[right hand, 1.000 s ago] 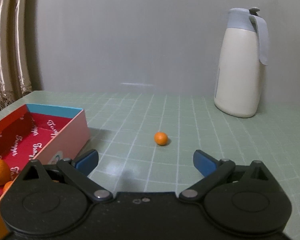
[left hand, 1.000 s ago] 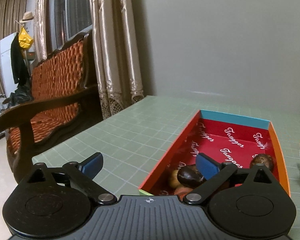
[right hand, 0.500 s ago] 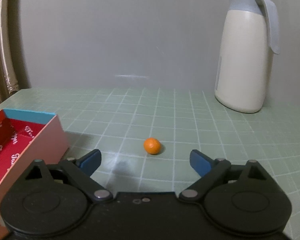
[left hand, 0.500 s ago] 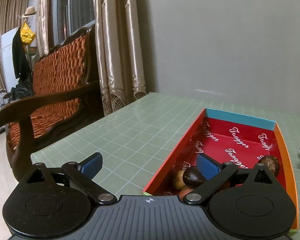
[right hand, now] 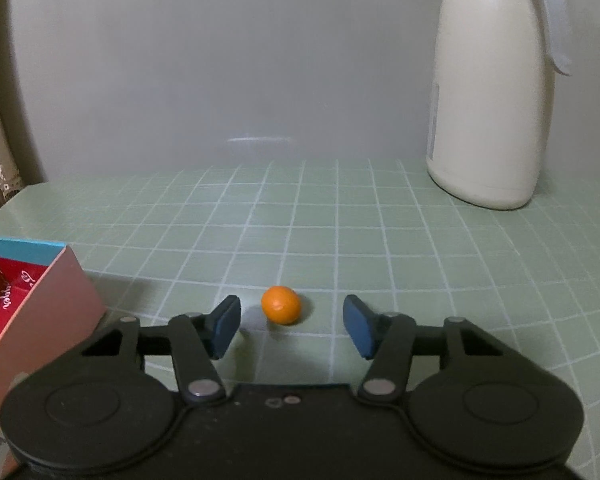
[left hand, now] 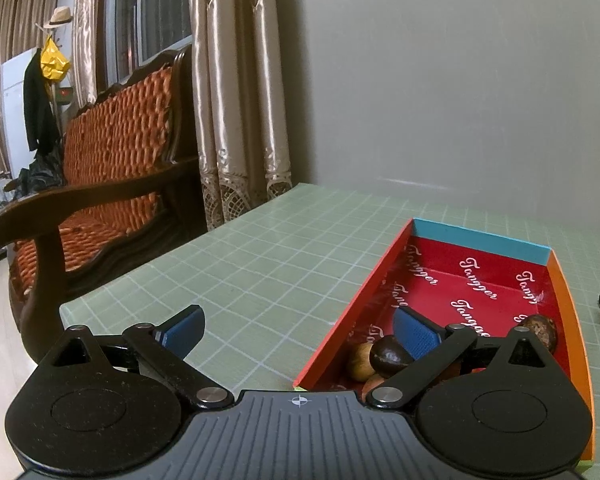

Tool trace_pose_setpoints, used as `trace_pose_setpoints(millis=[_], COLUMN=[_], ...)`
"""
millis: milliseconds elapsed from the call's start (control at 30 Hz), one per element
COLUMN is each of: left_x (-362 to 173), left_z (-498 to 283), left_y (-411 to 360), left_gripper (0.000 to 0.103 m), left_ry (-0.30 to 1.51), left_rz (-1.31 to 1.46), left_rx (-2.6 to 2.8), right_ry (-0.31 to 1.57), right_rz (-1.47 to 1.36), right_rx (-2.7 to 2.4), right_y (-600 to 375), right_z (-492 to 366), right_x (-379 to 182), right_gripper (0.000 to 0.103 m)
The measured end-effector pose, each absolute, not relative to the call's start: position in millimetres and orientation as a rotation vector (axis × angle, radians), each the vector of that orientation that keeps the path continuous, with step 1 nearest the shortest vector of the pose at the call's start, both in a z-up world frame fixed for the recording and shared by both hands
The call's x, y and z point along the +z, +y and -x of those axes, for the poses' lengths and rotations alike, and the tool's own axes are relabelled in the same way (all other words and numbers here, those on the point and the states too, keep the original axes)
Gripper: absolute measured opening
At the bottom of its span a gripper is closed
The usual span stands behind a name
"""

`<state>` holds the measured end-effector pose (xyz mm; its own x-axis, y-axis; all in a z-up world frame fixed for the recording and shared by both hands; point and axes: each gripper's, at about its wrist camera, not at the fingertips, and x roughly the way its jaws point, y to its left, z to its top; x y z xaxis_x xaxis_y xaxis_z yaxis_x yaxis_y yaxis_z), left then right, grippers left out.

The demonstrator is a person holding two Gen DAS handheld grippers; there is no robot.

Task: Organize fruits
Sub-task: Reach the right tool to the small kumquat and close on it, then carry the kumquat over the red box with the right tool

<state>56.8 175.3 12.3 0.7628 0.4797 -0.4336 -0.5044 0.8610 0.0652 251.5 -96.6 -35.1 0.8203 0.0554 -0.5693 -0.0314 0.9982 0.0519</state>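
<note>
Closing right gripper (right hand: 290, 322) flanks an orange fruit (right hand: 281, 305) unseen from left wrist.

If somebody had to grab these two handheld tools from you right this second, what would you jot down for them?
Right tool: closing around the small orange on the table; pads not touching it yet.
Left tool: open, holding nothing, one finger over the box.
Box: red inside, already holds several brown fruits.
Done: those fruits are in.
Left: finish gripping the orange and put it in the box, which sits to its left. The white jug stands at the back right.
</note>
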Motion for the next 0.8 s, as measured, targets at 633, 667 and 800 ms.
trace_pose_setpoints(millis=[633, 667, 800], left_x=[9.3, 9.1, 9.1], left_z=[-58.7, -58.7, -57.9], left_y=[168.5, 168.2, 167.8], left_gripper=[0.1, 0.1, 0.1], left_ry=[0.471, 0.472, 0.471], left_rz=[0.035, 0.033, 0.03], left_rx=[0.536, 0.535, 0.535], right_ry=[0.605, 0.604, 0.596], right_rz=[-0.026, -0.027, -0.029], right_rx=[0.079, 0.084, 0.105], right_y=[-92.6, -92.7, -89.4], right_z=[-245.3, -244.4, -235.7], right_x=[-33.2, -33.0, -29.4], right_gripper=[0.02, 0.02, 0.02])
